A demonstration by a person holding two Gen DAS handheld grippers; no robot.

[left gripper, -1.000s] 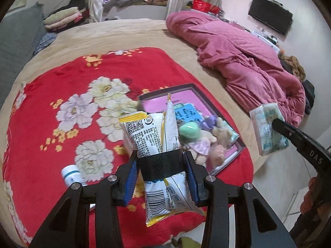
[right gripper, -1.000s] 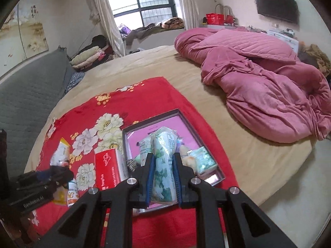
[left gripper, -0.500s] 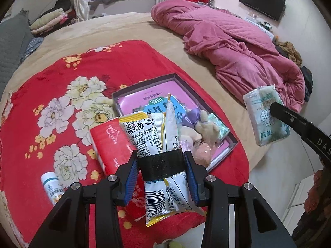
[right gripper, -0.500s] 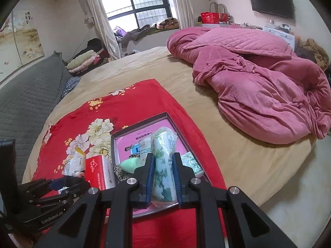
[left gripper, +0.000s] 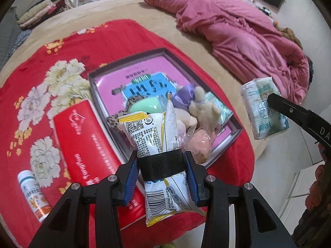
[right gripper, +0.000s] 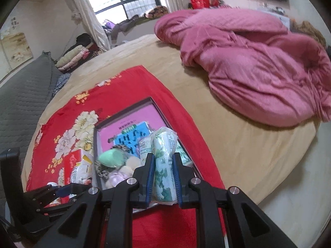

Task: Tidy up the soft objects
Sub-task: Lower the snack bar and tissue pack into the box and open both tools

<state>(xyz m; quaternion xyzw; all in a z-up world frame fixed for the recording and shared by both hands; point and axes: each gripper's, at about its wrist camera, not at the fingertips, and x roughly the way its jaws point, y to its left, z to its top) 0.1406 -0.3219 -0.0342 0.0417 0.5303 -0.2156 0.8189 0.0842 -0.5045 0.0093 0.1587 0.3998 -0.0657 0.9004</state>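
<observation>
— Bedroom, round bed (right gripper: 238, 144) in tan, a red floral blanket (left gripper: 115, 41) spread on its near side. Where's the open room?

— Beyond the tray (left gripper: 235, 131), toward the pink quilt (left gripper: 238, 26), the tan sheet lies bare. The blanket's near edge curls over the bed's rim just past the tray's near corner; pale floor shows beyond that.

— And the tools?

— The left tool (left gripper: 162, 165) is clenched on a white and yellow snack packet (left gripper: 149, 132), a black band around the packet's middle, barcode end hanging toward the camera. It hangs over the tray's near edge. The right tool (right gripper: 163, 173) is clenched on a tissue pack (right gripper: 163, 144), pale green with a leaf print, squeezed thin between the blue pads, over the tray's near right side.

— What's in the tray?

— Dark rim, pink floor, a blue card with writing. Piled at its near end: a mint green sponge (left gripper: 144, 107), a leopard-print piece, a beige plush toy (left gripper: 201, 109), a lilac bit, a peach round thing and a green packet.

— Outside the tray?

— Left of it, touching its side, a red tissue box (left gripper: 82, 140); farther left, a small white bottle (left gripper: 33, 194) lying on the blanket.
</observation>
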